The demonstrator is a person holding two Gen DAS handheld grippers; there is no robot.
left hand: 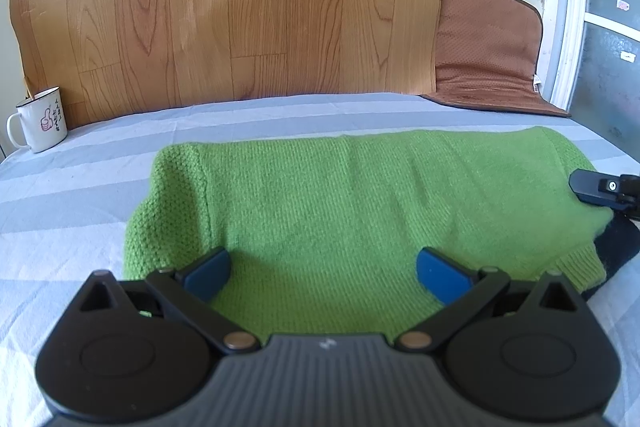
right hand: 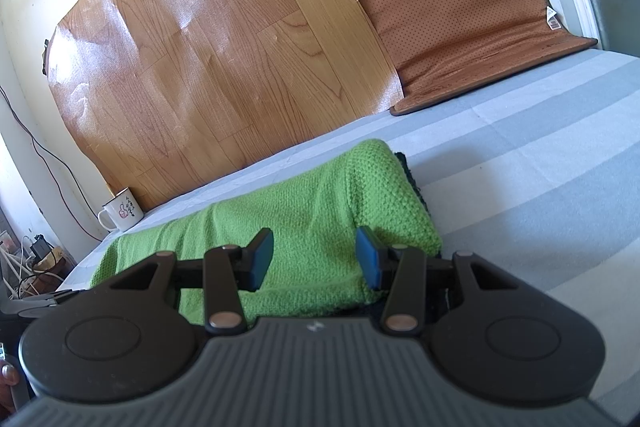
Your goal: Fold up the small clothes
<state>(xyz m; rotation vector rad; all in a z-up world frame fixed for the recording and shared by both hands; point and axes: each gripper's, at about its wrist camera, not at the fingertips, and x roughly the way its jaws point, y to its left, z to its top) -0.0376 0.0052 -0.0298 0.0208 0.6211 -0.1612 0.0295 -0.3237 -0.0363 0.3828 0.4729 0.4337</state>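
A green knitted garment (left hand: 340,195) lies folded into a long band across the striped bedsheet (left hand: 80,187). My left gripper (left hand: 324,275) hovers over its near edge, the blue pads wide apart and open with only flat knit showing between them. One black finger of my right gripper (left hand: 600,187) rests at the garment's right end. In the right wrist view the same garment (right hand: 312,203) runs away to the left. There my right gripper (right hand: 314,259) stands about half open over its near end, and neither pad presses on the knit. A dark cloth (right hand: 412,175) peeks out from under the green one.
A white enamel mug (left hand: 40,123) stands at the back left by the wall. Wood-pattern sheeting (left hand: 240,7) covers the wall behind the bed. A brown cushion (right hand: 460,7) leans at the back right. Cables (right hand: 24,259) hang beside the bed at the left.
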